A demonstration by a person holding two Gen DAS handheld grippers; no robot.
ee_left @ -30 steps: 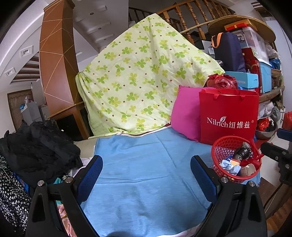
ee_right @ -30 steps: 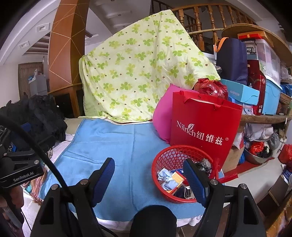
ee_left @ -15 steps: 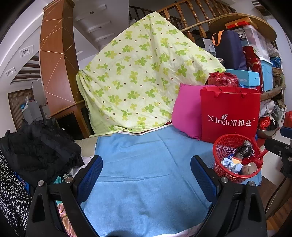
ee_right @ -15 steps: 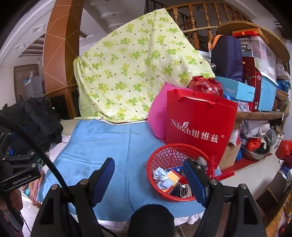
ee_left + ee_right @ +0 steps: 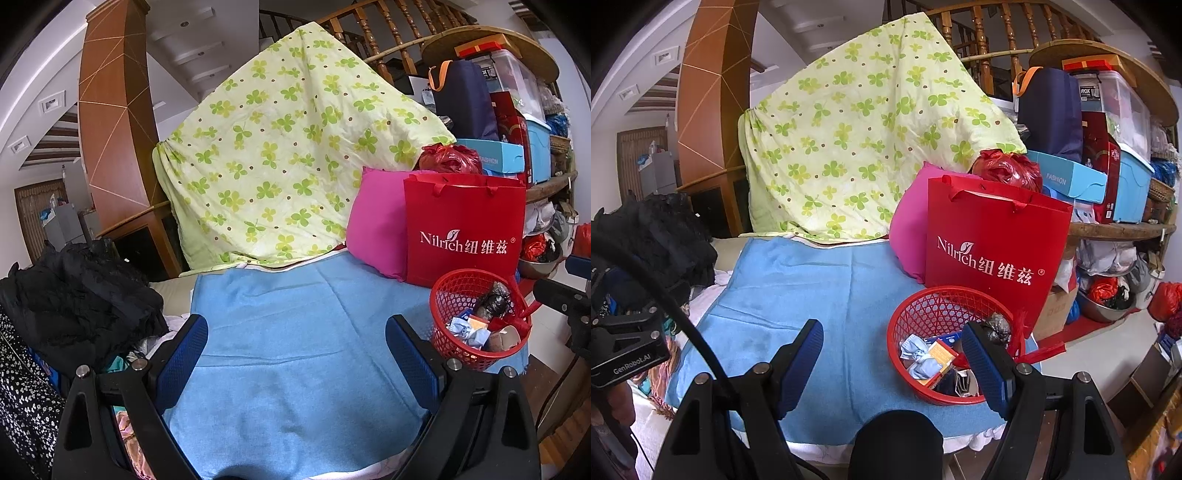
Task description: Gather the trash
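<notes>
Nothing shifted over the last second: both grippers, left (image 5: 295, 343) and right (image 5: 892, 354), hovering with fingers apart and empty over the bare blue towel (image 5: 295, 332). Trash already piled in the red basket (image 5: 923, 306) at the towel's right edge; collection apparently finished

A blue cloth (image 5: 812, 295) covers the bed, bearing a red basket (image 5: 923, 306) (holding trash), red bag (image 5: 990, 236) and pink pillow (image 5: 908, 232).
</notes>
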